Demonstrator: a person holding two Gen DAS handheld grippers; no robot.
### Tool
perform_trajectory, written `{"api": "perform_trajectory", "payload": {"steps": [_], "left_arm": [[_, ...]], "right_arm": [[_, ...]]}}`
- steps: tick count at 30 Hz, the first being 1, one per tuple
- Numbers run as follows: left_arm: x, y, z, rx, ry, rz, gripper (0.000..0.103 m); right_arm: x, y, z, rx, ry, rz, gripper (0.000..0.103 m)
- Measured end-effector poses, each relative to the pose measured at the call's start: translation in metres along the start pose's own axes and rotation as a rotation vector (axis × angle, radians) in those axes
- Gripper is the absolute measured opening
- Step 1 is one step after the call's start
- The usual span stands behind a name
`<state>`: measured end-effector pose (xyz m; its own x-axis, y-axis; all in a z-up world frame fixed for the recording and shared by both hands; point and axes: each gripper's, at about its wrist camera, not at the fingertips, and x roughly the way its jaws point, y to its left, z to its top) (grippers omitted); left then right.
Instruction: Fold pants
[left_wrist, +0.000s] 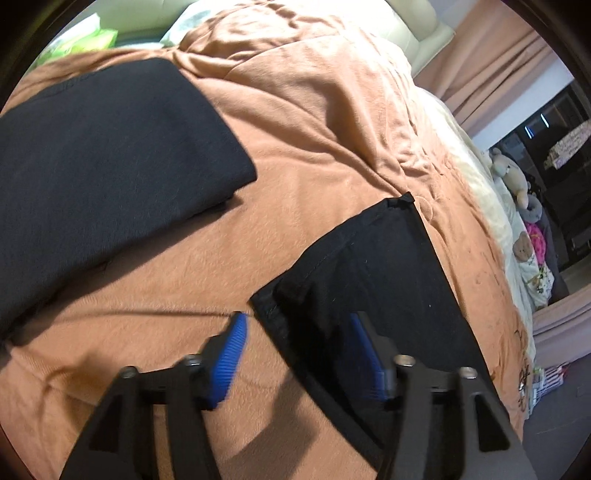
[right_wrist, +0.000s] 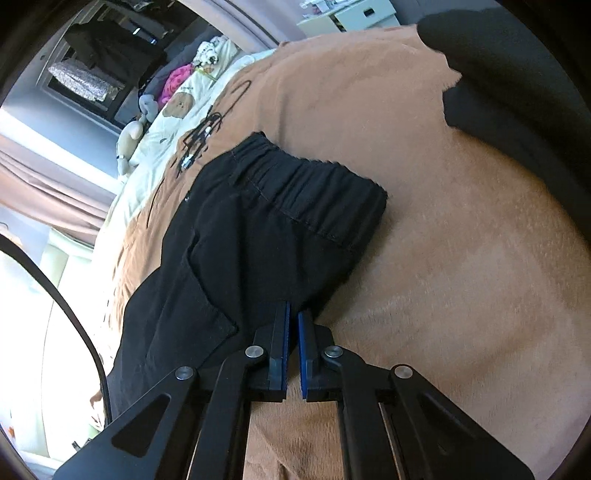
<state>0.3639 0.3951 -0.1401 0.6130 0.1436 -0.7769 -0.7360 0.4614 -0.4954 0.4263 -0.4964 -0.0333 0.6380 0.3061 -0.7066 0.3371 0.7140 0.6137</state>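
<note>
Lying across the orange blanket on the bed, the black pants are stretching from 6 o'clock toward 1 o'clock in the left wrist view, with a folded dark garment sitting at 10 o'clock. The left gripper is standing apart, straddling the hem without pressing it. The right gripper is pinching the pants' edge below the waistband.

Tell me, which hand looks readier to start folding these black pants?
Probably the right. The right gripper is shut at the edge of the black pants below the waistband, while the left gripper stands open over the hem end, gripping nothing.
</note>
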Motion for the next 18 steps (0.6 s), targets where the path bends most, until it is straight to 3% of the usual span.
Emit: {"api": "perform_trajectory", "payload": {"steps": [4, 6, 8, 11, 16, 18], "left_arm": [[0.010, 0.011, -0.006, -0.054, 0.047, -0.046, 0.061], [0.016, 0.015, -0.008, -0.087, 0.063, -0.078, 0.061], [0.023, 0.017, -0.010, -0.106, 0.070, -0.105, 0.061], [0.027, 0.015, -0.008, -0.114, 0.054, -0.127, 0.060], [0.036, 0.013, 0.000, -0.122, 0.029, -0.177, 0.060], [0.041, 0.015, 0.002, -0.131, 0.017, -0.201, 0.054]], "right_arm": [[0.001, -0.005, 0.001, 0.028, 0.031, 0.043, 0.008], [0.000, -0.009, 0.002, 0.036, 0.045, 0.066, 0.022], [0.004, -0.012, 0.001, 0.050, 0.062, 0.088, 0.047], [0.014, -0.016, 0.003, 0.051, 0.082, 0.101, 0.048], [0.025, -0.023, 0.013, 0.074, 0.043, 0.139, 0.048], [0.030, -0.026, 0.014, 0.095, 0.028, 0.156, 0.048]]}}
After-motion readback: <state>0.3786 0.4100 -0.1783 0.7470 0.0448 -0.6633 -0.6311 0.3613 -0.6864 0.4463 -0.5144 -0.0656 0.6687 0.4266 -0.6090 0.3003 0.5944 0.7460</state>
